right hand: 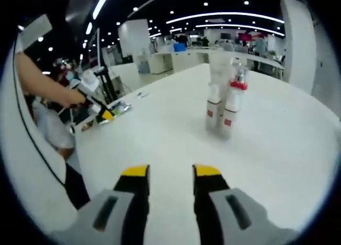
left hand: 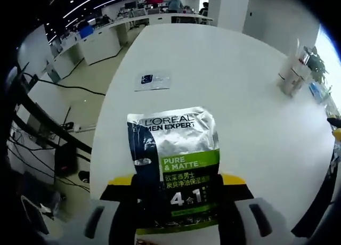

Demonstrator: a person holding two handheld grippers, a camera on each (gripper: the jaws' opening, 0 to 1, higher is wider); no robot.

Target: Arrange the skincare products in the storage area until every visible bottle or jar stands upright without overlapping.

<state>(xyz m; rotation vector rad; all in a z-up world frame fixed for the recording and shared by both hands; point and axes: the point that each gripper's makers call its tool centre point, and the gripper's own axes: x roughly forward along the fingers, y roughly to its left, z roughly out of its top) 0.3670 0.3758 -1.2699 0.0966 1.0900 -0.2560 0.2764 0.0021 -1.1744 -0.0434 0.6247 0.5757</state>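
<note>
A silver, green and dark L'Oreal Men Expert sachet [left hand: 178, 154] sits between the yellow-tipped jaws of my left gripper [left hand: 181, 180], held over the near edge of the white table [left hand: 213, 58]. In the right gripper view the same left gripper [right hand: 104, 113] shows at the left in a person's hand, with the sachet [right hand: 118, 107] lying flat in it. A tight cluster of upright white bottles [right hand: 222, 104] with red labels, one red-capped, stands mid-table ahead of my right gripper [right hand: 170, 173], which is open with nothing between its fingers. In the left gripper view the bottle cluster [left hand: 292, 74] stands far right.
A small printed card [left hand: 153, 81] lies on the table beyond the sachet. The table's left edge drops to the floor with cables and a chair base. Office desks stand further back. A person's arm [right hand: 45, 82] reaches in at the left.
</note>
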